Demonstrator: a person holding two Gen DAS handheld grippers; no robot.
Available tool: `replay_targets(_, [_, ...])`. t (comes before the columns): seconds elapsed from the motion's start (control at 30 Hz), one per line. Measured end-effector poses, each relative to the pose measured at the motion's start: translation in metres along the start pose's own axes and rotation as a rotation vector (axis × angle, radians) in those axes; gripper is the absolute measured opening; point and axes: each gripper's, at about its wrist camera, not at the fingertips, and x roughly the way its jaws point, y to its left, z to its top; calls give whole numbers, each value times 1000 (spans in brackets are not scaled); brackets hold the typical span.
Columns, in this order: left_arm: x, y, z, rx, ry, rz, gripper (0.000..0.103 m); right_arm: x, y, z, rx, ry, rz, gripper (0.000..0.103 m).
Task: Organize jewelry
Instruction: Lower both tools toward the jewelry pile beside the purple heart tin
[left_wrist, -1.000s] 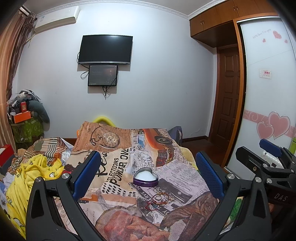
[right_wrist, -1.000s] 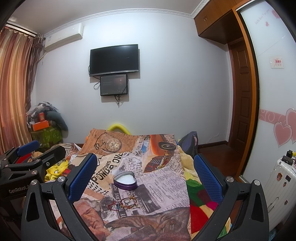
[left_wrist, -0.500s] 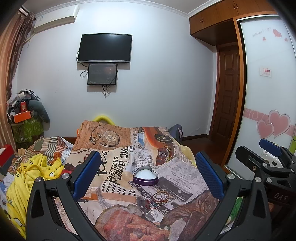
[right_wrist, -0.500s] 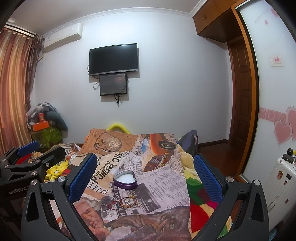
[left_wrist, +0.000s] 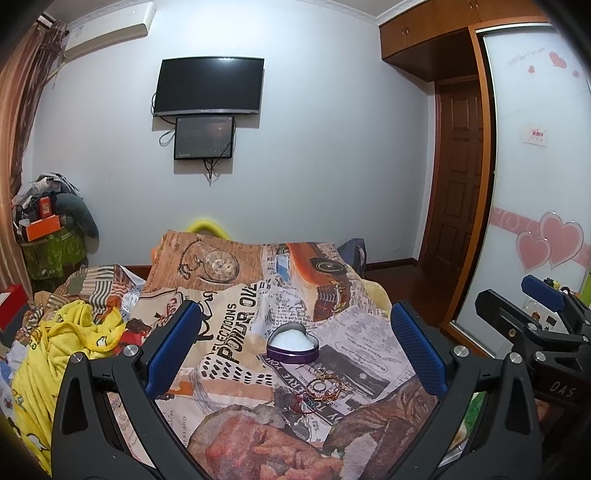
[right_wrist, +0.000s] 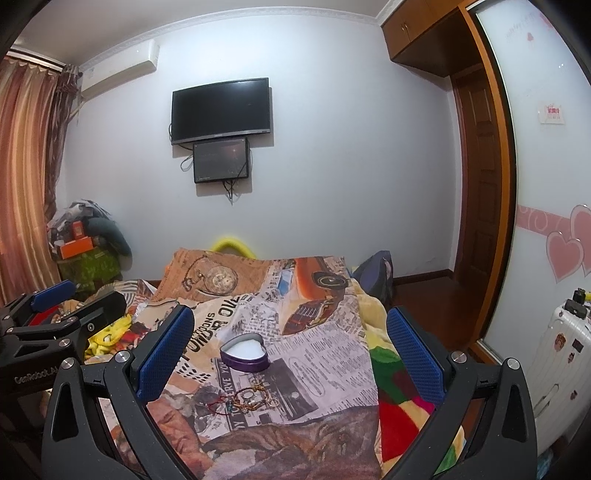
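Note:
A purple heart-shaped box (left_wrist: 293, 344) (right_wrist: 245, 354) with a white lining lies open on the newspaper-print bedspread (left_wrist: 236, 321). Just in front of it rests a small tangle of jewelry (left_wrist: 320, 390) (right_wrist: 248, 399): thin red and gold bracelets and a ring. My left gripper (left_wrist: 295, 347) hovers above the bed, wide open and holding nothing. My right gripper (right_wrist: 291, 347) hangs to its right, likewise open and empty. Both stay well short of the box and jewelry. Each gripper shows at the edge of the other's view.
A yellow blanket (left_wrist: 59, 350) is bunched at the bed's left. A colourful fleece (right_wrist: 391, 406) hangs off the right edge. A white suitcase (right_wrist: 557, 354) stands by the sliding wardrobe door. A cluttered stand (left_wrist: 48, 236) sits in the far left corner under the curtain.
Both views have crept slightly forward and tilted a little. The box and jewelry lie where they were, and both grippers stay open.

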Motion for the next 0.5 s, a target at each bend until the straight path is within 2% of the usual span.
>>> replay_targets(0.27, [43,12,-6,-9,81,-5,103,32,-9,-10,-4,77,-37,103])
replay_targets(0.5, [100,27,-21,-36,208,-28,103,76,-17,-30,-25,199,-73,103])
